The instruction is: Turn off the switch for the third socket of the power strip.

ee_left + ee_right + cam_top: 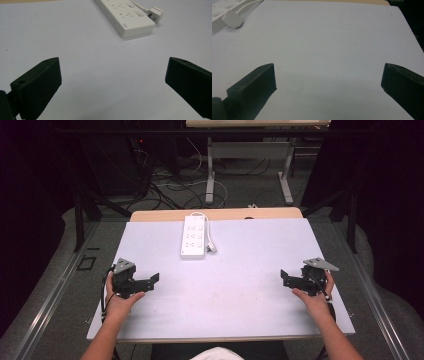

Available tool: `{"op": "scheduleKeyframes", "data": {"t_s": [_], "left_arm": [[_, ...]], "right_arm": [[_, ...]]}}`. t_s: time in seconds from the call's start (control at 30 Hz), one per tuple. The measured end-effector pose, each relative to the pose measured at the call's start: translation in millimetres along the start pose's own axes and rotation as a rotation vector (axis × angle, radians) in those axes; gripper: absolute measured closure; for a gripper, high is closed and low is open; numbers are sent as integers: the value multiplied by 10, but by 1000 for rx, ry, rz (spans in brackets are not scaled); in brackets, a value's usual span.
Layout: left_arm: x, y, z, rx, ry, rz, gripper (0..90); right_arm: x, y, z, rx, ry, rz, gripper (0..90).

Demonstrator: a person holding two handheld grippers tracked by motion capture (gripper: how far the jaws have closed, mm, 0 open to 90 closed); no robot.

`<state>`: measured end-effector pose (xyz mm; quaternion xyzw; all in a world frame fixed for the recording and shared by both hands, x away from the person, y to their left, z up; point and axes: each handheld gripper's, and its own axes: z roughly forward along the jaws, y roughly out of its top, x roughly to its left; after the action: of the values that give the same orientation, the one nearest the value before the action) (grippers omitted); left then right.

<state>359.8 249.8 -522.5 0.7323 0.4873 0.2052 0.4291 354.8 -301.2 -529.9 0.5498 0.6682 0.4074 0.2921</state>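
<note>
A white power strip (pixel 194 236) lies at the back middle of the white table (pixel 235 285), its cord looping round to a white plug (pixel 212 248) beside it. My left gripper (pixel 153 282) rests low at the table's left side, open, jaws wide apart with nothing between them. In the left gripper view (pixel 113 75) the power strip (pixel 127 17) and its plug (pixel 155 12) lie ahead to the right. At the right side my right gripper (pixel 285 276) is open and empty too. The right gripper view (pixel 328 80) has the plug (pixel 233 20) at far left.
A wooden strip (pixel 215 213) runs along the table's far edge. Beyond it stand metal desk legs (pixel 210 175) and tangled floor cables (pixel 175 190). Dark frame bars (pixel 79 215) flank the table. The person's forearms (pixel 107 332) come in from the near edge.
</note>
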Motion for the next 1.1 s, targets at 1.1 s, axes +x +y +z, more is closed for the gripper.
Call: {"op": "scheduleKeyframes", "data": {"t_s": [1.1], "left_arm": [[-484,-25,220,77,-97,109,4]], "right_arm": [[140,-67,99,50,55,-78,0]]}}
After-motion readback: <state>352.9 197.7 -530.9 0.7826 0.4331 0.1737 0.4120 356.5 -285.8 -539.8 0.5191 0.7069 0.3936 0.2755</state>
